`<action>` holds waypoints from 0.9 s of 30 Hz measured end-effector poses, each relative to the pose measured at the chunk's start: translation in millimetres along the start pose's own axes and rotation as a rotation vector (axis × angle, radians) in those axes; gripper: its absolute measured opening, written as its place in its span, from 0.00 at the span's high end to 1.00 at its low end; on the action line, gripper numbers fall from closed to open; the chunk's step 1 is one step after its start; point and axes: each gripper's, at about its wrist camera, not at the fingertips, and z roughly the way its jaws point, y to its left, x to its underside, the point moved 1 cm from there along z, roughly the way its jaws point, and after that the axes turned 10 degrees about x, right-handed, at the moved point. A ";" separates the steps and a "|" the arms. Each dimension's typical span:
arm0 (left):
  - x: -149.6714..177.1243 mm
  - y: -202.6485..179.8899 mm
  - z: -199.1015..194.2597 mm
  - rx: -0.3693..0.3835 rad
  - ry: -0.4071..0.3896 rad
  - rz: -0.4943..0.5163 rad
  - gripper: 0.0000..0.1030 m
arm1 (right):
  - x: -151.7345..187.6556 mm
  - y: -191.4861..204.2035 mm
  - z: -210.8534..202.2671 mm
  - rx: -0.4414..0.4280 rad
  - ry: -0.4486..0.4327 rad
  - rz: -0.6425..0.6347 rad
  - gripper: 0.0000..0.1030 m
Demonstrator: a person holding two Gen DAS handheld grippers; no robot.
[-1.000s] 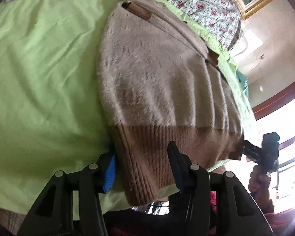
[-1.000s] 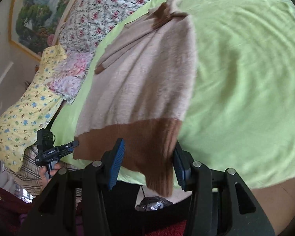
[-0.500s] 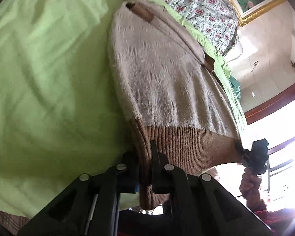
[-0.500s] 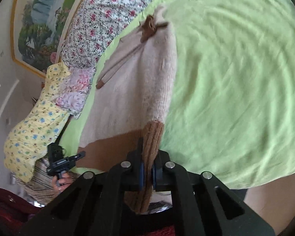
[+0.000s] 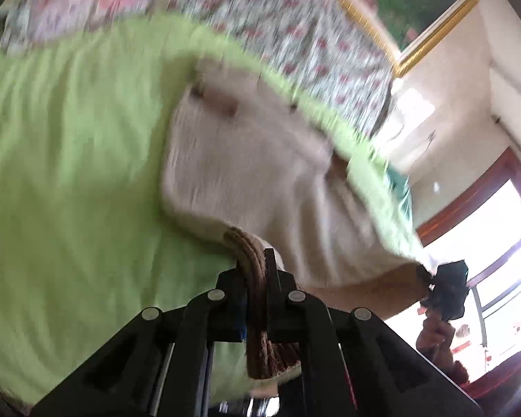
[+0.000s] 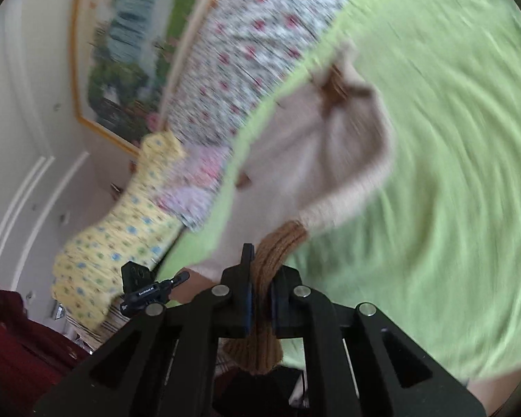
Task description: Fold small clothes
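A small beige knit sweater (image 5: pixel 246 173) with a brown ribbed hem lies on the green sheet (image 5: pixel 69 173); its hem end is lifted off the bed. My left gripper (image 5: pixel 255 271) is shut on one hem corner (image 5: pixel 257 299). My right gripper (image 6: pixel 260 278) is shut on the other hem corner (image 6: pixel 278 243). The sweater (image 6: pixel 316 160) stretches from the hem to the collar (image 6: pixel 333 87), which rests on the sheet (image 6: pixel 451 173). Each gripper shows in the other's view: the right one (image 5: pixel 448 292) and the left one (image 6: pixel 146 288). Both views are motion-blurred.
A floral quilt (image 5: pixel 278 17) and a yellow patterned cloth (image 6: pixel 121 232) lie at the bed's far side. A framed painting (image 6: pixel 132 45) hangs on the wall. A bright window (image 5: pixel 496 243) is at the right of the left wrist view.
Both grippers closed on the brown hem corners, then lifted the hem off the bed and carried it toward the collar. The sweater's lower half now hangs raised between them.
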 end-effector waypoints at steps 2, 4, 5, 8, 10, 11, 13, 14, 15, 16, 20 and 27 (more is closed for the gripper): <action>-32.6 -11.4 -1.2 0.009 -0.059 0.038 0.96 | -24.0 12.4 6.4 -0.025 -0.035 -0.028 0.92; -61.7 -19.1 1.6 0.013 -0.099 0.073 0.96 | -48.5 20.2 15.5 -0.035 -0.057 -0.052 0.92; -82.2 -23.8 8.0 0.011 -0.116 0.094 0.96 | -64.0 25.4 23.4 -0.035 -0.066 -0.070 0.92; -130.8 -30.0 30.0 -0.006 -0.152 0.139 0.96 | -116.3 31.0 49.0 -0.021 -0.096 -0.106 0.92; -164.9 -27.0 51.5 -0.015 -0.159 0.142 0.96 | -145.4 28.1 65.6 0.006 -0.106 -0.103 0.92; -184.9 -22.3 67.5 -0.017 -0.157 0.135 0.96 | -165.1 25.8 77.0 0.030 -0.117 -0.097 0.92; -212.6 -14.9 94.6 -0.044 -0.146 0.127 0.96 | -195.8 17.6 96.0 0.063 -0.137 -0.072 0.92; -226.6 -9.5 110.0 -0.061 -0.134 0.125 0.96 | -208.3 11.1 103.3 0.079 -0.143 -0.060 0.92; -240.1 -2.2 126.8 -0.078 -0.124 0.120 0.96 | -219.8 5.8 112.6 0.093 -0.148 -0.046 0.92; -249.3 3.4 140.1 -0.092 -0.117 0.118 0.96 | -232.6 -0.8 124.2 0.107 -0.149 -0.033 0.92; -284.6 32.2 194.0 -0.151 -0.086 0.112 0.96 | -270.6 -22.9 163.3 0.178 -0.146 -0.004 0.92; -314.7 93.1 275.4 -0.248 -0.003 0.071 0.96 | -301.3 -70.4 230.4 0.323 -0.065 0.037 0.92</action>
